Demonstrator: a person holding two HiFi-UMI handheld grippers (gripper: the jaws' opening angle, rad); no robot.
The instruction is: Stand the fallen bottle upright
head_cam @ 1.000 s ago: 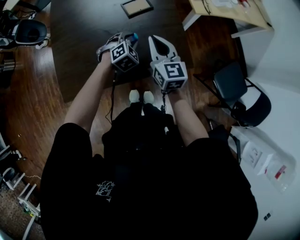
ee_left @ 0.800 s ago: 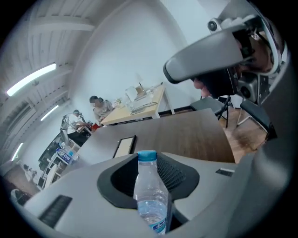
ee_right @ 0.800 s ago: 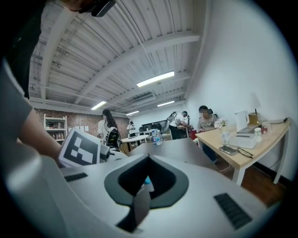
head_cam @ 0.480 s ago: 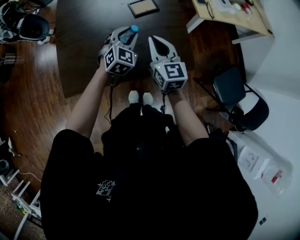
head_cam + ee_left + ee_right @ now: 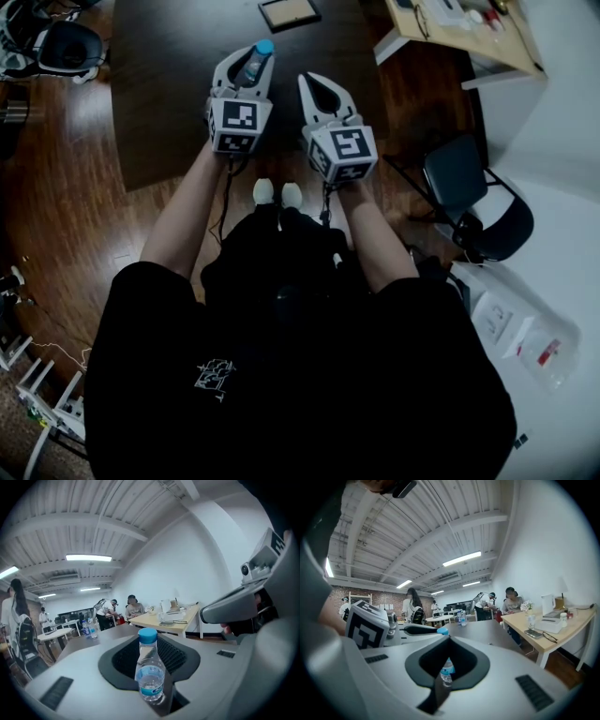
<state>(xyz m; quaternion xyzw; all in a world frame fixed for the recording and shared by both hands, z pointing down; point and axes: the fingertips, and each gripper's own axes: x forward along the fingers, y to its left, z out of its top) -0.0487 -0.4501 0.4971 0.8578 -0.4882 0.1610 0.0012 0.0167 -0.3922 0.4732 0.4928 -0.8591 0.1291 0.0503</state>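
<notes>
Bottle [image 5: 254, 64]: clear plastic, blue cap [image 5: 265, 46], part filled with water. A second ago it lay slanted and low in the left tool [image 5: 246, 69], whose marker cube was rolled to one side. Since then that tool has rolled square and come up and away from the body. The cap now leads, past the jaw tips. In the left gripper view the bottle [image 5: 150, 672] reads vertical against the room, cap on top, water [image 5: 151, 681] settled in the lower part.

Judgement: the uprighting is done within the grip. What is left is to set the base on the counter [image 5: 159, 103] and let go.

Position: over the near part of the dark counter, ahead of the person's knees. The tool hides the base from the head camera. It is probably clear of the surface, not confirmed.

Left tool: jaws part way apart, clamped on the bottle's lower body, one on each side. It touches nothing else.

Right tool [image 5: 323, 96]: just beside the left, jaws closed together, empty. Its camera sees the bottle [image 5: 446, 670] beyond, through the window between the jaws. It has hardly shifted.
</notes>
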